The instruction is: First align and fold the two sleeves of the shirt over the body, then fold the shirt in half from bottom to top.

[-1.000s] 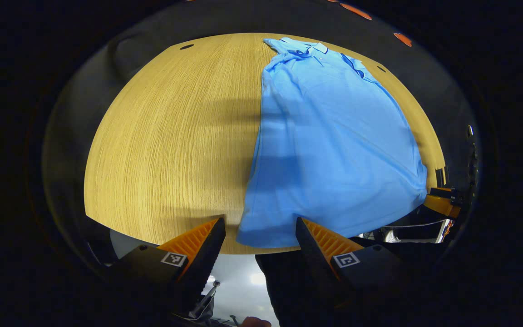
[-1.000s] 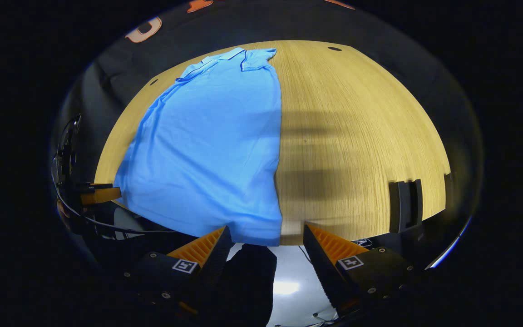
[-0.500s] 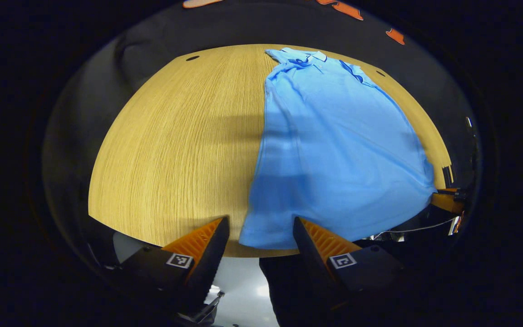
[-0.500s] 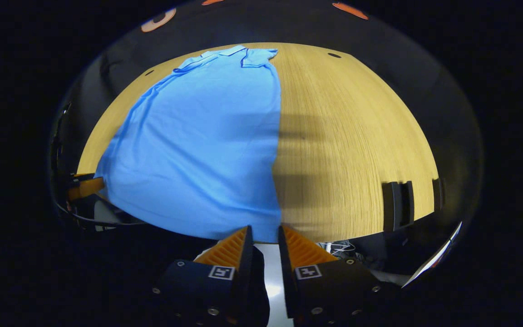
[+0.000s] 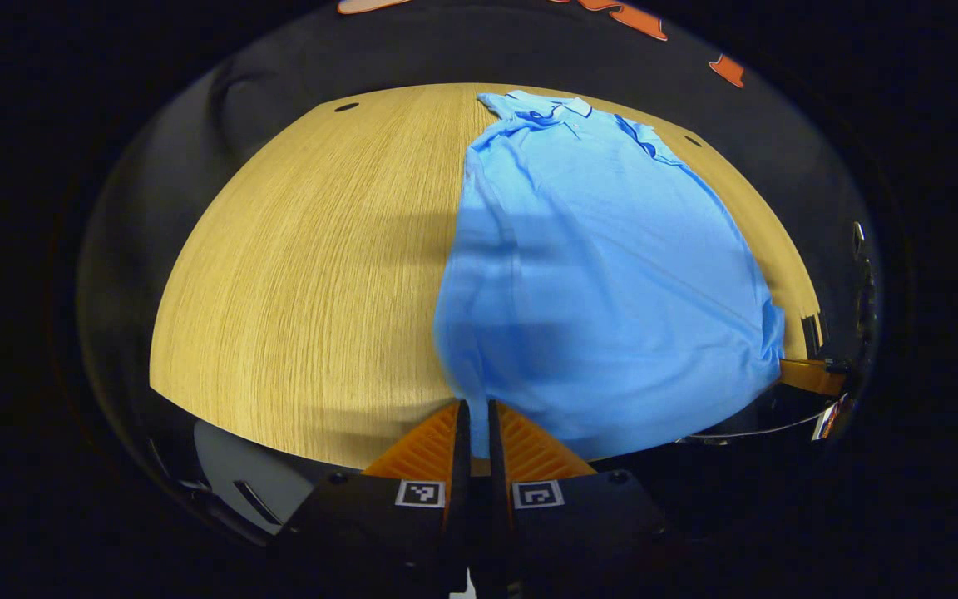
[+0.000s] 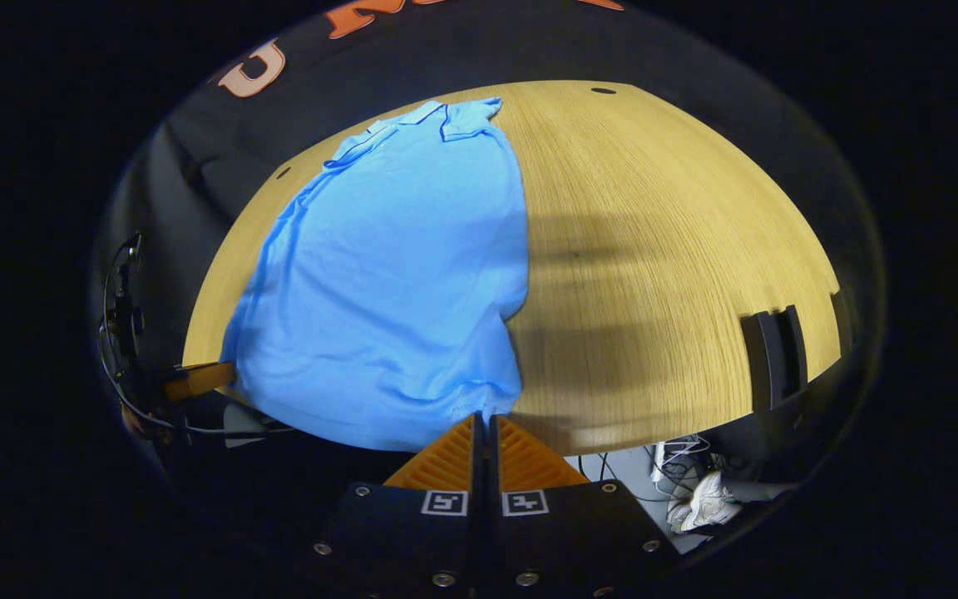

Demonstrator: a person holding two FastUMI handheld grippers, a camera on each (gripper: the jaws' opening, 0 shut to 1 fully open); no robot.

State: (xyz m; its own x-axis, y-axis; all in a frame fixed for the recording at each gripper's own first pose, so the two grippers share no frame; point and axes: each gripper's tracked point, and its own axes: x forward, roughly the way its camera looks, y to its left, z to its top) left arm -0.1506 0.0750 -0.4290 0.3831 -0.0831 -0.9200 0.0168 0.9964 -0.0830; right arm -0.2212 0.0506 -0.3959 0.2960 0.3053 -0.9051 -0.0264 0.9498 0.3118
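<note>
A light blue polo shirt (image 5: 595,266) lies along the wooden table (image 5: 296,274), collar at the far end and both sleeves folded in over the body. My left gripper (image 5: 477,408) is shut on the shirt's near-left hem corner, and the cloth there is lifted and bunched. In the right gripper view the same shirt (image 6: 396,274) spreads to the left, and my right gripper (image 6: 485,418) is shut on its near-right hem corner, which puckers at the fingertips. The other gripper (image 6: 196,378) shows small at the shirt's far hem corner.
The table's (image 6: 678,266) near edge runs just under both grippers. A dark bracket (image 6: 774,358) stands at the table's right edge in the right gripper view. Cables and a white crumpled thing (image 6: 695,499) lie on the floor below. Bare wood flanks the shirt on both sides.
Both grippers have gone from open to shut on the hem corners. The hem is now drawn up off the table and wrinkled at each grip.
</note>
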